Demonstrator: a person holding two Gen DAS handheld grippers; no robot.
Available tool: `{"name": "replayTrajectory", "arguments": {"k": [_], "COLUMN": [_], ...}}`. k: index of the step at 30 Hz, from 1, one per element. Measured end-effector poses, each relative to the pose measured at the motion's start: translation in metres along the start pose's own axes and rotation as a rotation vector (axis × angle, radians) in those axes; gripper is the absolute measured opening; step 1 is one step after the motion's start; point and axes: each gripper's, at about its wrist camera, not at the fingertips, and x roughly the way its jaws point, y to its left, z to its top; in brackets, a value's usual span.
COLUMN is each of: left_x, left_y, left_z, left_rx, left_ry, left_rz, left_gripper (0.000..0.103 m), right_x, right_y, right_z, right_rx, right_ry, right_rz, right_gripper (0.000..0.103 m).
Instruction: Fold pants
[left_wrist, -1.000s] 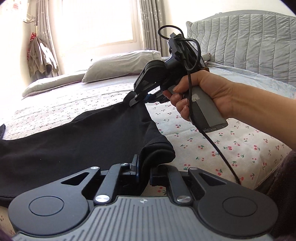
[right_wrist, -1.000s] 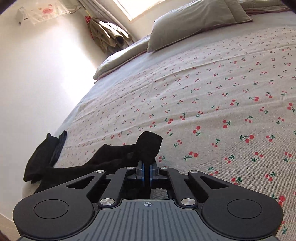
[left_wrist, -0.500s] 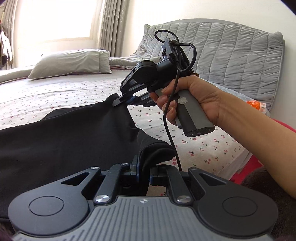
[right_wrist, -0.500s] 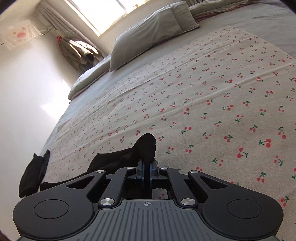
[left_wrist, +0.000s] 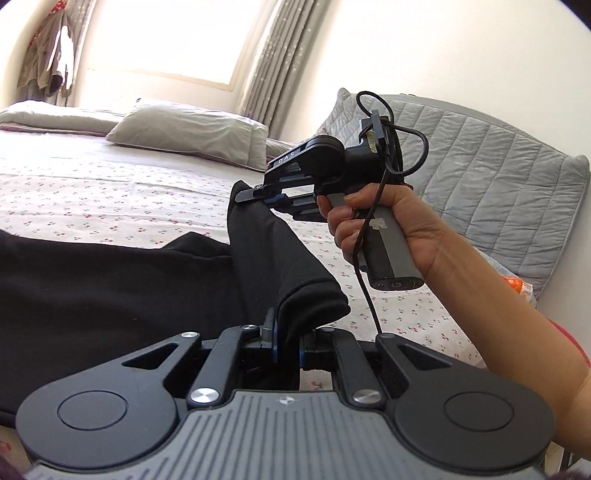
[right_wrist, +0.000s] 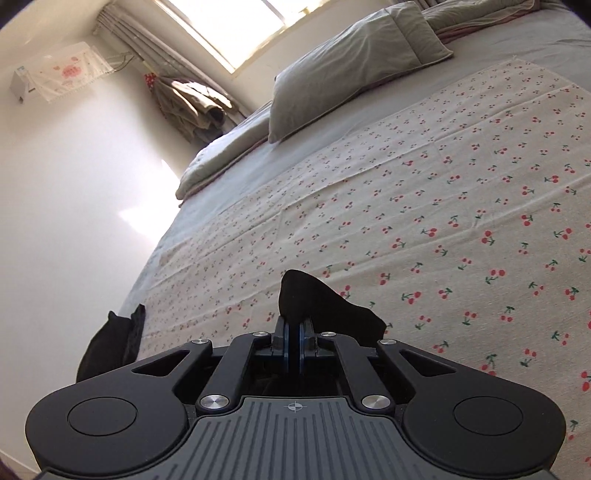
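The black pants (left_wrist: 110, 291) lie stretched over the cherry-print bed sheet (left_wrist: 92, 192), one end lifted off the bed. My left gripper (left_wrist: 286, 341) is shut on a rolled edge of the pants at the bottom of the left wrist view. Further back in that view, my right gripper (left_wrist: 258, 197), held by a hand (left_wrist: 391, 221), is shut on another corner of the same end. In the right wrist view the right gripper (right_wrist: 294, 332) pinches a tuft of the black pants (right_wrist: 314, 299) above the sheet (right_wrist: 443, 221). The far end of the pants (right_wrist: 110, 343) hangs at the bed's left edge.
Grey pillows (left_wrist: 188, 131) lie along the far side of the bed under a bright window (left_wrist: 166, 37). A quilted grey headboard (left_wrist: 480, 177) stands at the right. Clothes (right_wrist: 192, 103) hang by the curtain. A white wall (right_wrist: 74, 203) borders the bed's left edge.
Both grippers have risen with the pants' end, lifting the cloth higher off the sheet. The left view swung right, then back left and rolled. Both grips have held.
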Motion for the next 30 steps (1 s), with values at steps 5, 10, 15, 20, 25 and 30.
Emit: {"name": "replayTrajectory", "arguments": {"k": [5,10,15,20,25,30], "left_x": [-0.013,-0.015,-0.017,-0.027,-0.035,-0.005], "left_y": [0.044,0.075,0.093,0.104,0.121,0.139], "left_z": [0.0,-0.009,-0.015,-0.012,0.002,0.021], "left_rx": [-0.076,-0.133,-0.151,-0.155,-0.153,-0.168], "left_ry": [0.052,0.121,0.18,0.169,0.143,0.193], "left_rz": [0.084,0.138,0.144,0.083,-0.016,0.0], "left_gripper": [0.01,0.01,0.015,0.052,0.075,0.076], "right_x": [0.047,0.092,0.13,0.145,0.129,0.103], "right_y": [0.039,0.065,0.082,0.081,0.085,0.09], "right_z": [-0.012,-0.028,-0.049,-0.062,-0.055,-0.056], "right_rx": [-0.057,-0.085,-0.129,-0.162,-0.167,-0.227], "right_ry": [0.061,0.131,0.193,0.211,0.221,0.216], "right_rz": [0.032,0.057,0.047,0.025,0.065,0.06], "right_gripper": [0.004,0.004,0.008,0.013,0.043,0.058]}}
